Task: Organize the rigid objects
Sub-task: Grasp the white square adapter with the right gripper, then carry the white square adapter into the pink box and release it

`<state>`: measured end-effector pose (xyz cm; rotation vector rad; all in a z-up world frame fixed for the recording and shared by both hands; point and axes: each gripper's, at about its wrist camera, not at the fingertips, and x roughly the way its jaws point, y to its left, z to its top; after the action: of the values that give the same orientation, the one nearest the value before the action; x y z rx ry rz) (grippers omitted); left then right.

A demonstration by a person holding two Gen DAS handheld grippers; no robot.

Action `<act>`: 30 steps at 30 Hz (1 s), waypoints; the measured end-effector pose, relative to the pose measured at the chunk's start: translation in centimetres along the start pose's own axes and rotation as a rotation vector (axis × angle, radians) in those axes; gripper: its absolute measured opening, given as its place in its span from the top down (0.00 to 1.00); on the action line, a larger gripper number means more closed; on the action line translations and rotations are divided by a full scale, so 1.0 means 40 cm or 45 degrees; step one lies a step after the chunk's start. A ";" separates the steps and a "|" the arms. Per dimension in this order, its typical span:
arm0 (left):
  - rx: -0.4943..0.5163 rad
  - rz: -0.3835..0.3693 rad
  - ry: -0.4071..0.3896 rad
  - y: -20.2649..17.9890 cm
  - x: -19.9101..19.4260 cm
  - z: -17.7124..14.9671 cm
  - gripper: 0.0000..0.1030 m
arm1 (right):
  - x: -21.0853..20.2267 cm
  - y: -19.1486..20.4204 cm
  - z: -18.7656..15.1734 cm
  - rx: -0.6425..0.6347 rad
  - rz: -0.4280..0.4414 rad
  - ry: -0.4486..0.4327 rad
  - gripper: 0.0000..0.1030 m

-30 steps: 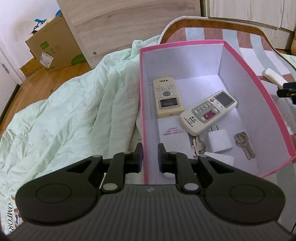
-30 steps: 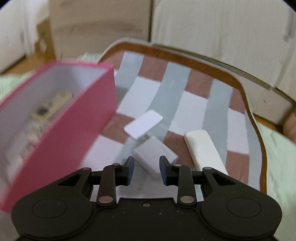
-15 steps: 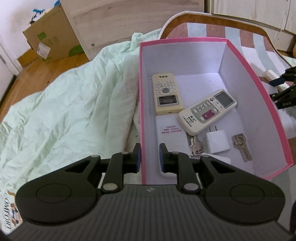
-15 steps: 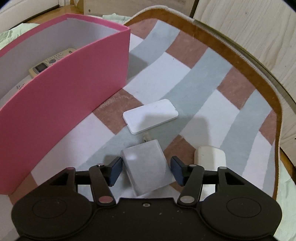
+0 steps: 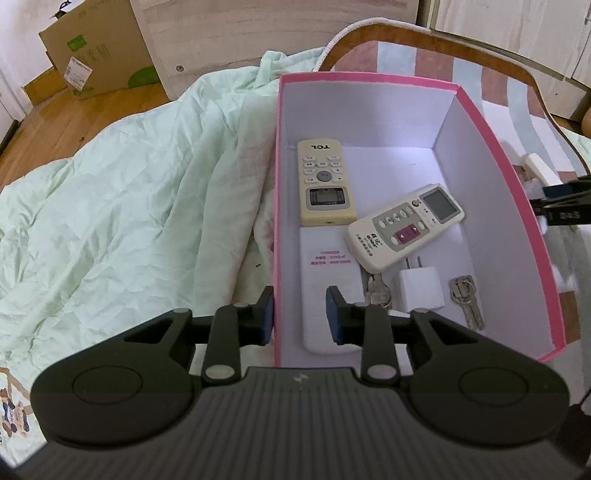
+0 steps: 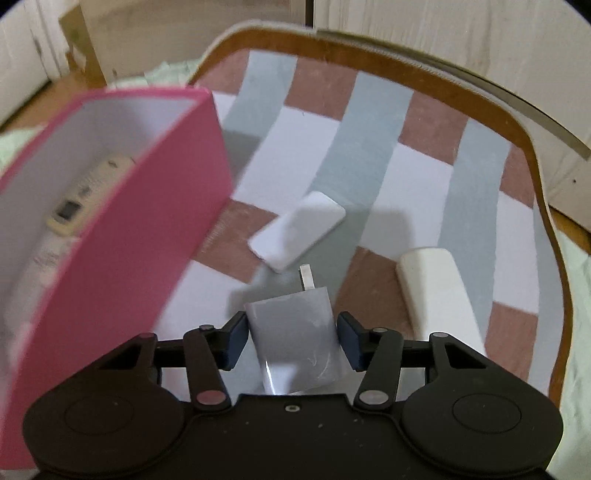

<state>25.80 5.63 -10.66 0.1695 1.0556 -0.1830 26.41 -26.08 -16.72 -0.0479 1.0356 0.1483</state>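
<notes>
A pink box point(image 5: 491, 147) stands on a checked rug point(image 6: 369, 147). In it lie a cream TCL remote point(image 5: 325, 184), a white remote point(image 5: 406, 225), a small white charger point(image 5: 421, 290) and keys point(image 5: 465, 302). My left gripper point(image 5: 300, 317) straddles the box's left wall with its jaws opening and a wide gap between them. Right of the box, my right gripper point(image 6: 293, 338) has a grey-white charger block point(image 6: 295, 325) between its closing jaws; a sliver of gap shows at the right pad. A flat white power bank point(image 6: 299, 229) and a cream remote point(image 6: 439, 295) lie on the rug beyond.
A crumpled pale green blanket point(image 5: 129, 203) covers the floor left of the box. A cardboard box point(image 5: 96, 48) and wooden furniture point(image 5: 258, 26) stand at the back. The box's pink outer wall point(image 6: 140, 229) rises close to the left of my right gripper.
The left jaws have widened around the box wall. The right gripper has moved in over the charger block, and its jaws have spread so that the block now sits between them.
</notes>
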 end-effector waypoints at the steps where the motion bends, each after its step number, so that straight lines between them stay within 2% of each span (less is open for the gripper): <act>1: -0.003 0.002 -0.001 0.001 0.000 0.000 0.76 | -0.015 0.008 -0.006 0.012 0.002 -0.021 0.44; 9: 0.014 0.024 -0.013 -0.003 -0.001 0.004 0.78 | -0.165 0.069 0.007 0.034 0.077 -0.209 0.44; 15: 0.021 0.020 -0.036 -0.004 -0.002 0.003 0.78 | -0.257 0.162 0.073 -0.024 0.256 -0.288 0.44; 18: 0.030 0.022 -0.046 -0.005 -0.003 -0.001 0.78 | -0.249 0.215 0.109 -0.016 0.369 -0.259 0.44; 21: 0.033 0.024 -0.050 -0.006 -0.005 -0.004 0.78 | -0.202 0.276 0.146 -0.009 0.438 -0.174 0.44; 26: 0.023 0.003 -0.051 0.003 -0.006 -0.003 0.78 | -0.091 0.346 0.205 0.018 0.455 -0.034 0.44; 30: 0.012 -0.012 -0.055 0.010 -0.006 -0.005 0.79 | 0.013 0.329 0.235 0.223 0.455 0.080 0.44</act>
<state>25.63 6.07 -10.52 0.1683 1.0126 -0.1993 32.78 -11.98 -11.96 0.2945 1.1097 0.3816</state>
